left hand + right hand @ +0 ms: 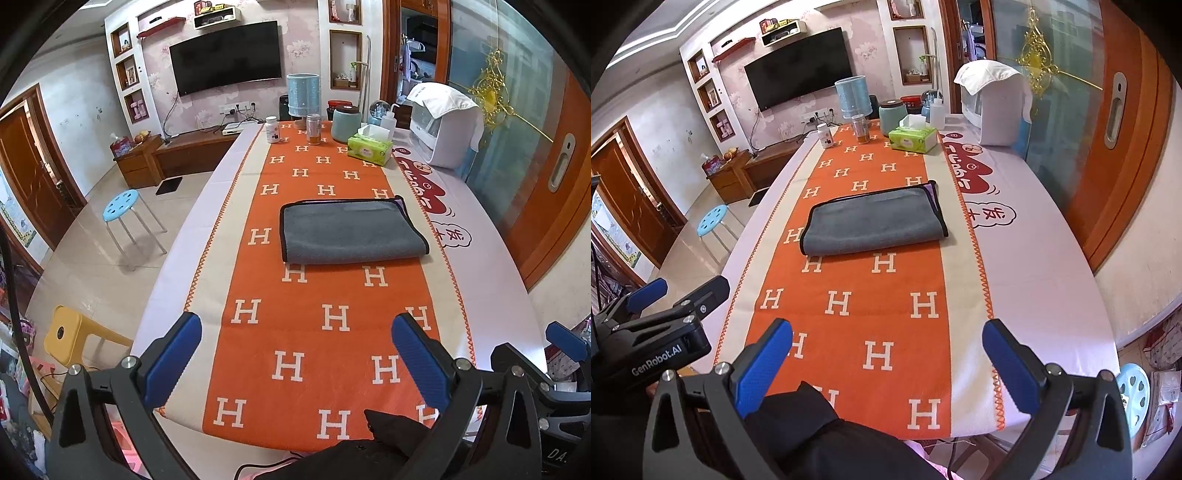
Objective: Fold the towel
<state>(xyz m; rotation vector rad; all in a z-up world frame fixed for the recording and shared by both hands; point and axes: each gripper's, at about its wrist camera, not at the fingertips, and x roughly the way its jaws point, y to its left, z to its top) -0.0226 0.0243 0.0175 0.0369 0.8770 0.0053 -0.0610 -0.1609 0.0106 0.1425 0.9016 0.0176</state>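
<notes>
The grey towel (352,232) is lying folded on the orange runner (295,332) near the middle of the table (491,266), its rounded fold turned toward the near end and its black-bound edges stacked along the far and right sides; a sliver of lilac underside is showing at the far right corner, which suggests that the layers are not quite being matched there. The left gripper (297,354) is being held above the near end of the table with its blue pads spread wide and nothing between them; the right gripper (888,360) is being held likewise, wide apart and empty, just beside the left one. Both are being kept well apart from the towel, probably so that it can be surveyed whole; whether one more fold is being planned or the work is being judged as finished cannot be told. The tissue box (369,149), the pill bottle (272,129) and the jar (314,129) are being kept at the far end, well apart from the towel, so that folding room is being left in the middle.
</notes>
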